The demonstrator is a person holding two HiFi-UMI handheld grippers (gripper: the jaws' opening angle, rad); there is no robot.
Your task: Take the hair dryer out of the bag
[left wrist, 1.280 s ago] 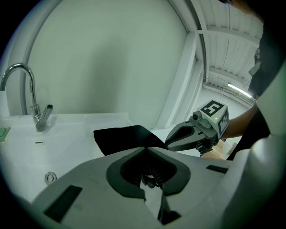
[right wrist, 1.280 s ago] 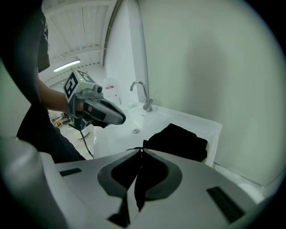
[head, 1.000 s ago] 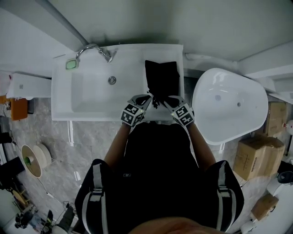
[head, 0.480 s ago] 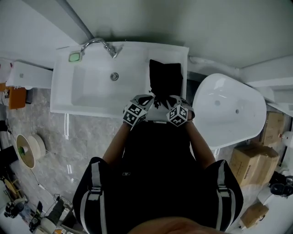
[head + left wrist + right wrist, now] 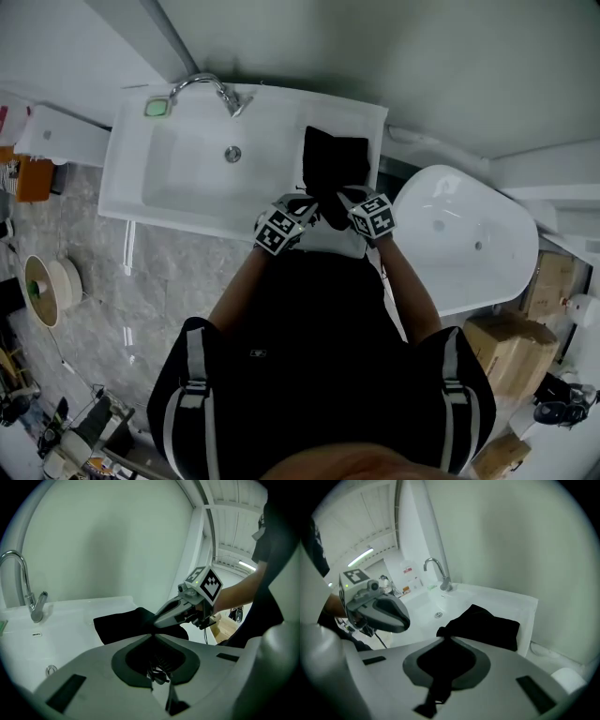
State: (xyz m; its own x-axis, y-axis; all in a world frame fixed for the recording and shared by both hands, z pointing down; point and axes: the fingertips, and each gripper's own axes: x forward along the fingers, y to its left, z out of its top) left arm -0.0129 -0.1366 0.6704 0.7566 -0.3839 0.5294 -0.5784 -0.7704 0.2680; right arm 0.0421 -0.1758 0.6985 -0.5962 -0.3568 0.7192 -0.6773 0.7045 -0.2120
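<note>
**Bag (image 5: 336, 164) pinched at its near edge by both grippers**

Soft, matte black cloth, the bag lies slumped on the flat right-hand ledge of the glossy white basin (image 5: 281, 122), to the right of the curved chrome tap (image 5: 202, 84). My left gripper (image 5: 152, 637) is clenched on the bag's near edge. What may be a thin cord bunches behind its pads, though that view is dim. My right gripper (image 5: 443, 639) has just been closing and now nips the same black fabric. Each gripper carries a cube (image 5: 275, 231) of black-and-white square markers.
</note>
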